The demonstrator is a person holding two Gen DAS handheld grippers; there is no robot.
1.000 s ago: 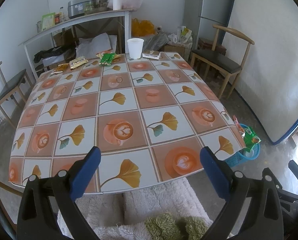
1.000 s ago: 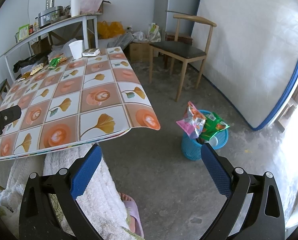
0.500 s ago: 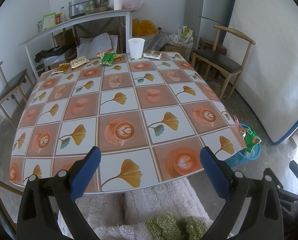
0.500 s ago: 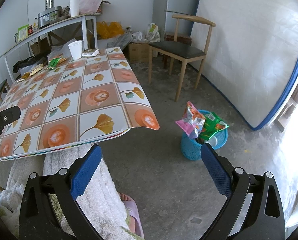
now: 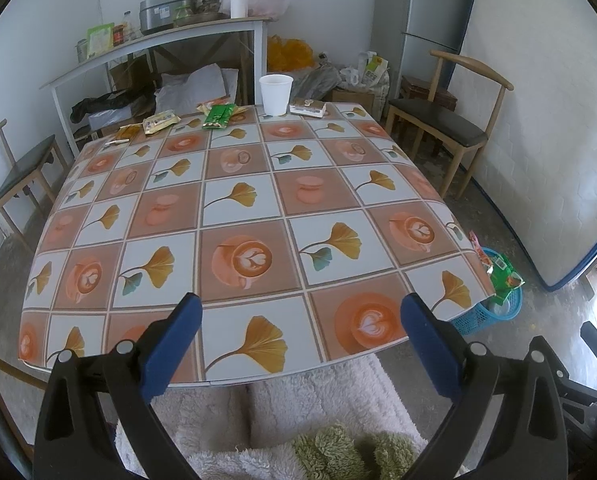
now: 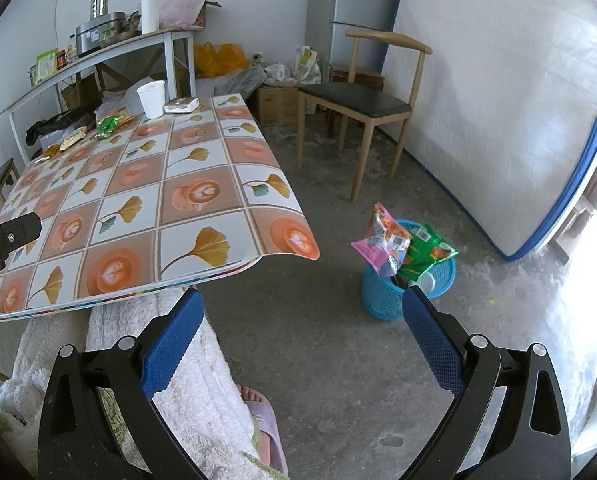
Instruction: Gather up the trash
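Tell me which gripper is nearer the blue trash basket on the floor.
Right. The right gripper hangs over bare floor with the blue basket just ahead. The left gripper sits at the table's near edge, the basket off to its right.

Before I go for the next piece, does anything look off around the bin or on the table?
The blue basket on the floor is overfull: the pink snack bag and green packet stick out above its rim, tilted, and could slip out. On the table, wrappers lie scattered along the far edge.
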